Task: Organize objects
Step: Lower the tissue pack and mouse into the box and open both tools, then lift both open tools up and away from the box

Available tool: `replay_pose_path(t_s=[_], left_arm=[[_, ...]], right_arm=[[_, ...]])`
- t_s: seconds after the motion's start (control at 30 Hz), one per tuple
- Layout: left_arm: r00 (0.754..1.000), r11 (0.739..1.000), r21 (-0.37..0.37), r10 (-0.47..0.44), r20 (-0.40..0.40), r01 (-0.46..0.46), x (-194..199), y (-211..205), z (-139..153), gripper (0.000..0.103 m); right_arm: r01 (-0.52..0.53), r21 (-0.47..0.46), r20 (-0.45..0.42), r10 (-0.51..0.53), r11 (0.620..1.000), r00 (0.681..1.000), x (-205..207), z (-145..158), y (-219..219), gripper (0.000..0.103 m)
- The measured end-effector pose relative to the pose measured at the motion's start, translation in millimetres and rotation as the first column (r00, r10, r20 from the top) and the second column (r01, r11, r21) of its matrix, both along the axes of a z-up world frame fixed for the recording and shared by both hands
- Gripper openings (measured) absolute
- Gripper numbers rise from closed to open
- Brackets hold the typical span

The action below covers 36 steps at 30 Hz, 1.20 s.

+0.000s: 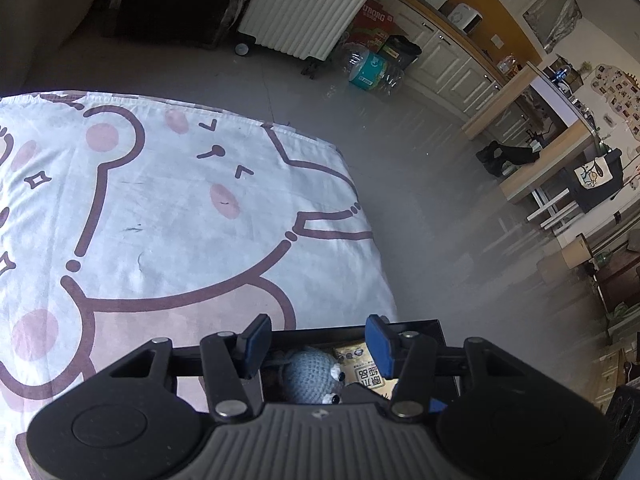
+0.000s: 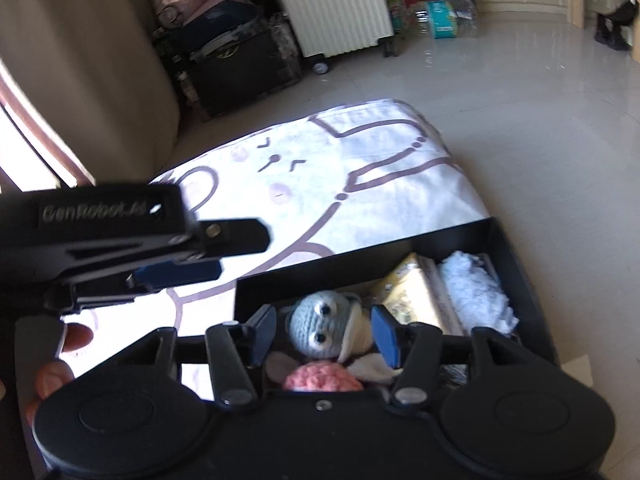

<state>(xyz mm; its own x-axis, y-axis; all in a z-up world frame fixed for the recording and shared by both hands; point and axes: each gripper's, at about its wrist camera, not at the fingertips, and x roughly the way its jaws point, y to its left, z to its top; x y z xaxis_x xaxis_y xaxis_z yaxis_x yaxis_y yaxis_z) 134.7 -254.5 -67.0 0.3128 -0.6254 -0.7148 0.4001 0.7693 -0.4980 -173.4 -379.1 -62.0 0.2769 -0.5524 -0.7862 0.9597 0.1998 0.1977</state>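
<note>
A black box point(image 2: 360, 252) stands at the near corner of a bed covered with a cartoon sheet point(image 2: 320, 176). Inside lie a grey crochet toy point(image 2: 320, 324) with button eyes, a pink crochet piece point(image 2: 322, 378), a yellow packet point(image 2: 412, 296) and a white fluffy item point(image 2: 476, 296). My right gripper point(image 2: 324, 334) hangs over the box, open, with the grey toy between its blue pads but not pinched. My left gripper point(image 2: 224, 256) hovers to the left above the sheet, open and empty. In the left wrist view, my left gripper point(image 1: 318, 344) frames the box point(image 1: 400, 326), the toy point(image 1: 308, 376) and the packet point(image 1: 364, 372) below it.
A person's fingers point(image 2: 78, 336) hold the left gripper's handle. Pale tiled floor point(image 1: 400, 160) borders the bed on the right. A white ribbed suitcase point(image 2: 336, 4), a black trunk point(image 2: 240, 68), bottles and packages point(image 2: 440, 16) stand along the far wall.
</note>
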Motion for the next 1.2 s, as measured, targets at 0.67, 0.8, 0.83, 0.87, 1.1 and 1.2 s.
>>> replay_pose_path(t_s=[0.67,0.8,0.83,0.87,1.1,1.2], left_arm=[[0.987,0.980,0.192,-0.081,0.139,0.053,-43.7,14.3,28.5,0.054],[0.983,0.977,0.209,-0.084,0.162,0.049,-56.0,21.9,38.2,0.060],[0.983,0.976,0.211,-0.084,0.166,0.048,-59.2,23.8,40.3,0.063],[0.982,0.976,0.212,-0.085,0.170,0.048,-62.7,25.8,42.3,0.065],[0.978,0.963,0.265,-0.101,0.183,0.050,-86.3,41.8,45.2,0.079],[0.979,0.956,0.292,-0.100,0.179,0.045,-94.4,49.1,44.5,0.081]], right_arm=[[0.170,-0.058,-0.017,-0.171,0.984,0.985,-35.2,45.9,36.1,0.068],[0.189,-0.068,-0.034,-0.192,0.980,0.981,-37.7,55.6,52.0,0.073],[0.193,-0.074,-0.044,-0.197,0.978,0.979,-37.5,58.0,56.0,0.075],[0.197,-0.080,-0.057,-0.202,0.977,0.978,-37.0,60.1,59.6,0.076],[0.202,-0.106,-0.107,-0.213,0.974,0.971,-34.5,72.1,86.1,0.083],[0.201,-0.113,-0.123,-0.215,0.973,0.969,-32.5,75.3,96.6,0.085]])
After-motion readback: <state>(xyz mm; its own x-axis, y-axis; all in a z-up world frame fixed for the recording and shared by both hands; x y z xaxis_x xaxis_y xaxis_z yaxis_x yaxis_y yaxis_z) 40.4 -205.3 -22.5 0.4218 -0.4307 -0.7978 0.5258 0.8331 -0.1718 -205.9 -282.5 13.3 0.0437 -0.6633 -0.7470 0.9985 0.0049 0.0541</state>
